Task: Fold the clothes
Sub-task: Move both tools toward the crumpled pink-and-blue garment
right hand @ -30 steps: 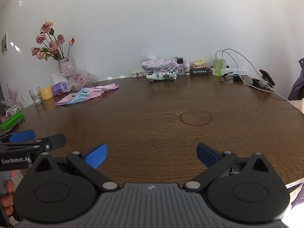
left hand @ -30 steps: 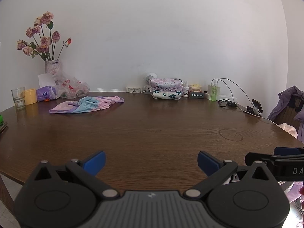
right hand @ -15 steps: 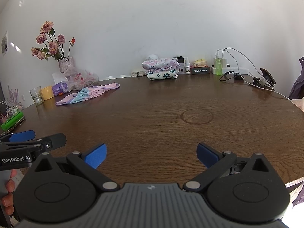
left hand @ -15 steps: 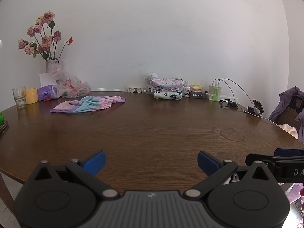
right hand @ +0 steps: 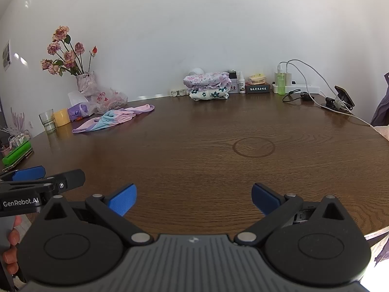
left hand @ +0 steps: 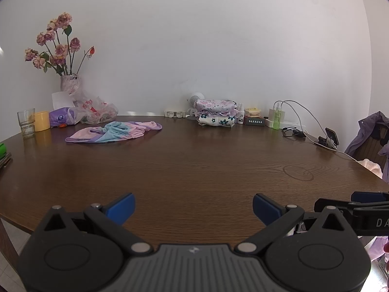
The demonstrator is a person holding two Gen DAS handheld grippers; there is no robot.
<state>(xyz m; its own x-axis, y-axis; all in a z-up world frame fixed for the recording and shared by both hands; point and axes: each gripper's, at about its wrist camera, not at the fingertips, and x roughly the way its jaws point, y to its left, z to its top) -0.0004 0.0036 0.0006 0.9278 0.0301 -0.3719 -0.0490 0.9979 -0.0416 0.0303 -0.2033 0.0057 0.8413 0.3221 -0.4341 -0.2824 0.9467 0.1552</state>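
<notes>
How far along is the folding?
Done: a folded stack sits at the table's far edge by the wall. In hand: nothing; the left gripper and right gripper are both open and empty over the near edge of the table. Left: the pink and blue garment lies crumpled and unfolded at far left, untouched.
</notes>
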